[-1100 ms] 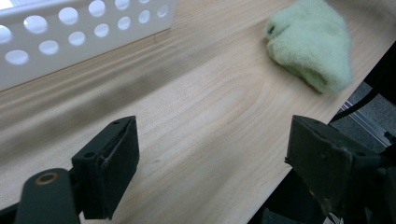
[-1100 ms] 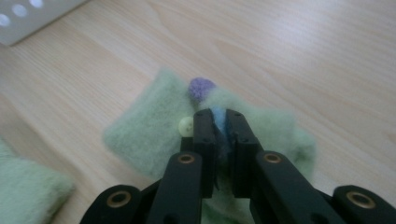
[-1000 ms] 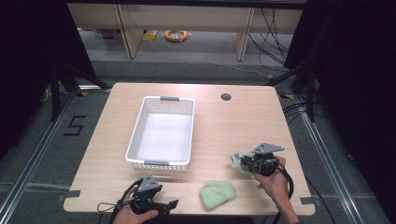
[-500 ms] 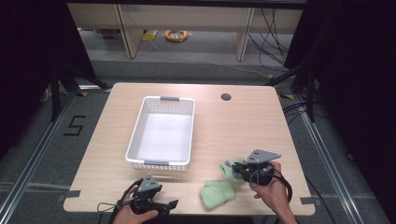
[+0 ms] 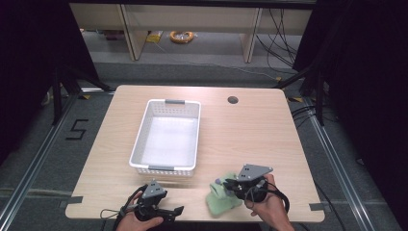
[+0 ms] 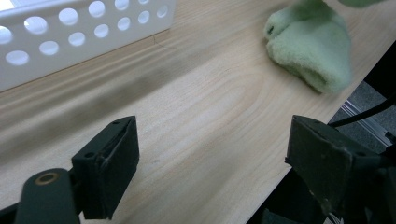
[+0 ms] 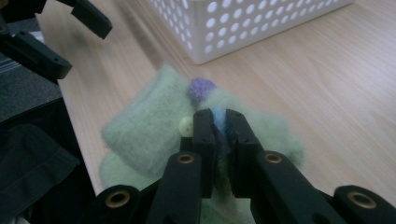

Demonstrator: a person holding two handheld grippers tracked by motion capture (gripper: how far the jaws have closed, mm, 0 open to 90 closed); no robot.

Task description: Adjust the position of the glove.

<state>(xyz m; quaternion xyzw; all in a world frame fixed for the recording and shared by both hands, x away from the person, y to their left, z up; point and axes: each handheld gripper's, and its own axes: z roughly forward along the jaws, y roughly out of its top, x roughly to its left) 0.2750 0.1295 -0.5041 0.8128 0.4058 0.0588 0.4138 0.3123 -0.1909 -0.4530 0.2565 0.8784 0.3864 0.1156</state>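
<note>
At 5 o'clock from the white perforated plastic basket (image 5: 138, 140), close to the near edge of the light wooden table (image 5: 250, 134), the right gripper (image 5: 226, 186) has changed place. A second ago it stood farther out toward 3 o'clock, well apart from the pale green fuzzy cloth bundle (image 5: 223, 203) lying on the table. Now it has travelled across toward 9 o'clock and sits directly over that bundle.

Its jaws are clamped tight on a small green fuzzy piece with a blue patch (image 5: 217, 183). In the right gripper view (image 7: 217, 116) the pads pinch the blue part, a purple tuft (image 7: 201, 88) stands just at 12 o'clock from the jaw tips, and the bundle (image 7: 140, 135) spreads underneath. Whether the held piece already rests on the bundle or hangs just above it I cannot tell.

The left gripper (image 5: 169, 211) has not shifted. It rests at 6 o'clock from the basket with its jaws spread wide on nothing. The left gripper view (image 6: 210, 140) has bare wood between them, the bundle (image 6: 310, 44) at 1 o'clock and the basket wall (image 6: 93, 28) at 11 o'clock.

I judge that the two green pieces are being brought together. The carry looks nearly finished, with setting down or gathering both pieces likely next, and the basket is empty.
</note>
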